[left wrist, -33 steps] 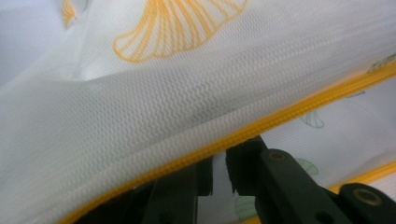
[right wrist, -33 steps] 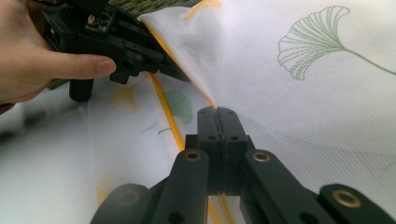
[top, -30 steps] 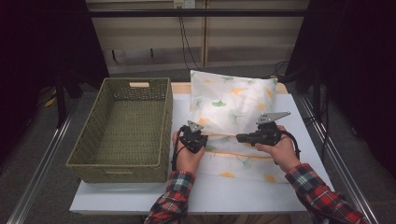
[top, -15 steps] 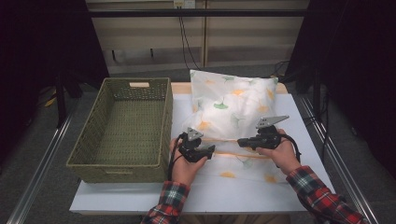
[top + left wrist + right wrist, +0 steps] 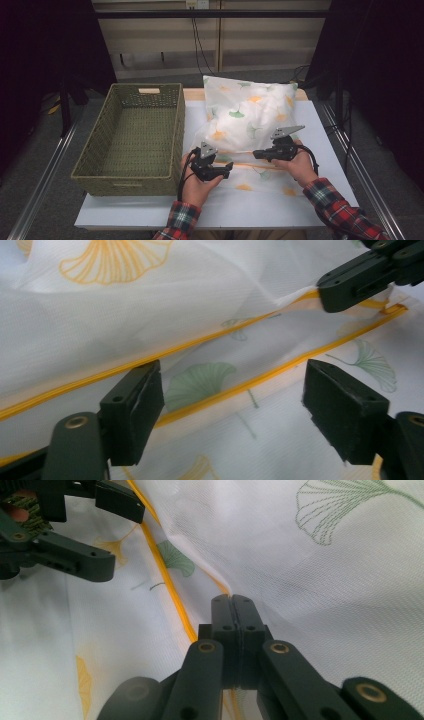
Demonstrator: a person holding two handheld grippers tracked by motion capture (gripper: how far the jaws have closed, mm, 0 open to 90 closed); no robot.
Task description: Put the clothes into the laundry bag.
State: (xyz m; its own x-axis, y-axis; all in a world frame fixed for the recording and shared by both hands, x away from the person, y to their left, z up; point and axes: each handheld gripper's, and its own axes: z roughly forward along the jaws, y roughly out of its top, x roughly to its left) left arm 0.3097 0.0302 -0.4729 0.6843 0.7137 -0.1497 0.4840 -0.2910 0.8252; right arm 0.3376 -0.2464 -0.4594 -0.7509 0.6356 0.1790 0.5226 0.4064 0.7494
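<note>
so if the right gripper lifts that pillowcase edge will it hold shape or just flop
Probably flop: the pillowcase is thin, see-through fabric, already draped and creased around the right gripper. Likely light too, since a small pinch tents it. The pillow still inside may drag on it.

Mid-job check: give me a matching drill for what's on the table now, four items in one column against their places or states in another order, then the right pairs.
Items:
1. left claw
2. right claw
3. green woven rectangular basket
4. white pillow with green and orange leaf print

States:
A. sits at the left of the table, nothing in it
B. jaws apart, just opened, over the orange-edged pillowcase opening, pressing nothing
C. lies at the back right, partly inside its case
D. jaws shut on the orange-edged cloth of the pillowcase

Pairs: 1-B, 2-D, 3-A, 4-C
</note>
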